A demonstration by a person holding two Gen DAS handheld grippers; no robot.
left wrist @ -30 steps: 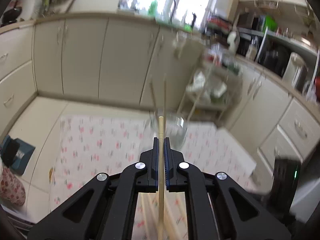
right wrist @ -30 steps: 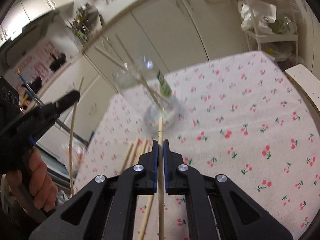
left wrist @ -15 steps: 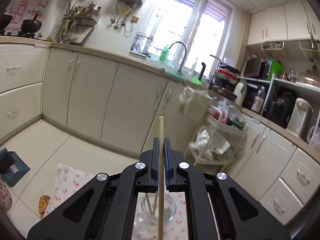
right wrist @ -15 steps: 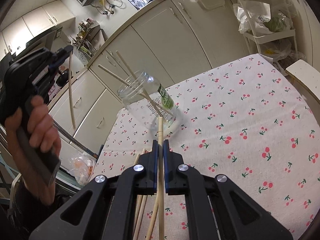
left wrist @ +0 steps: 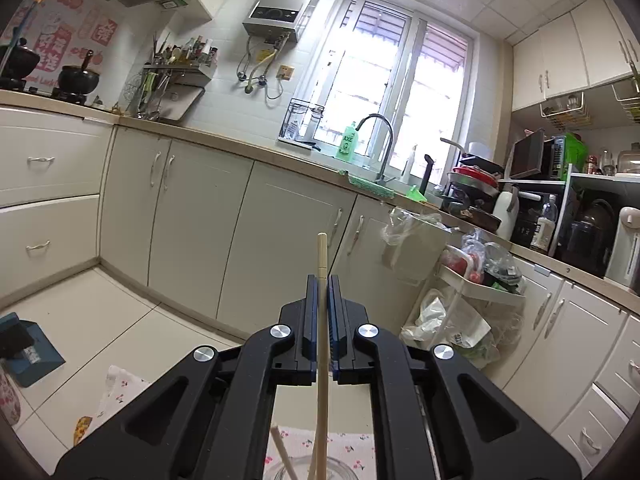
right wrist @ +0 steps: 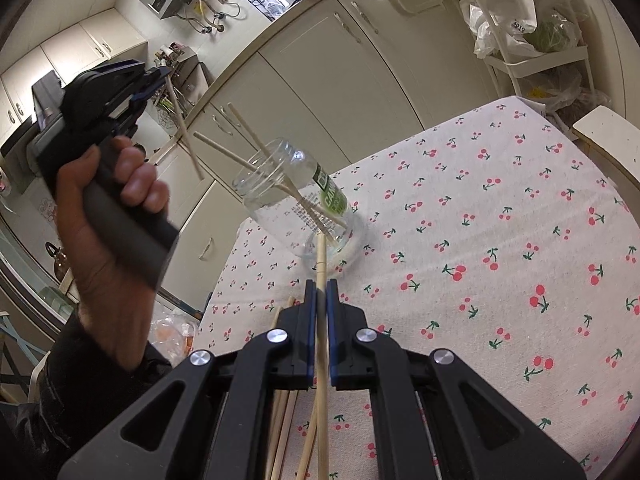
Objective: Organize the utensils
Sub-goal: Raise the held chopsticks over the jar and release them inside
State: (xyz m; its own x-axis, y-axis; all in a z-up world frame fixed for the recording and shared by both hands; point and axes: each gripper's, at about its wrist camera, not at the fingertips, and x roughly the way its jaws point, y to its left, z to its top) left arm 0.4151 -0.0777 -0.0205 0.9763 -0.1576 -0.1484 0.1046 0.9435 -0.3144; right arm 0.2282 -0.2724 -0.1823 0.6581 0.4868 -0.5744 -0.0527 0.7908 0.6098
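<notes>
A clear glass jar (right wrist: 296, 200) with a green label stands on the cherry-print tablecloth (right wrist: 500, 240) and holds two wooden chopsticks (right wrist: 248, 136). My left gripper (left wrist: 323, 280) is shut on one chopstick (left wrist: 322, 320); in the right wrist view it (right wrist: 160, 76) is high, left of the jar, its chopstick (right wrist: 186, 136) slanting down toward the jar mouth. The jar rim (left wrist: 308, 468) shows just below the left gripper. My right gripper (right wrist: 320, 284) is shut on another chopstick (right wrist: 321, 360), low over the cloth in front of the jar.
Several loose chopsticks (right wrist: 284, 420) lie on the cloth under my right gripper. Cream kitchen cabinets (left wrist: 200, 220) and a white rack with bags (left wrist: 472, 300) stand beyond the table. A white chair edge (right wrist: 608, 136) is at the table's right side.
My left gripper has lifted and tilted up, moving with its chopstick from beside the table to above the jar mouth. My right gripper has held still with its chopstick.
</notes>
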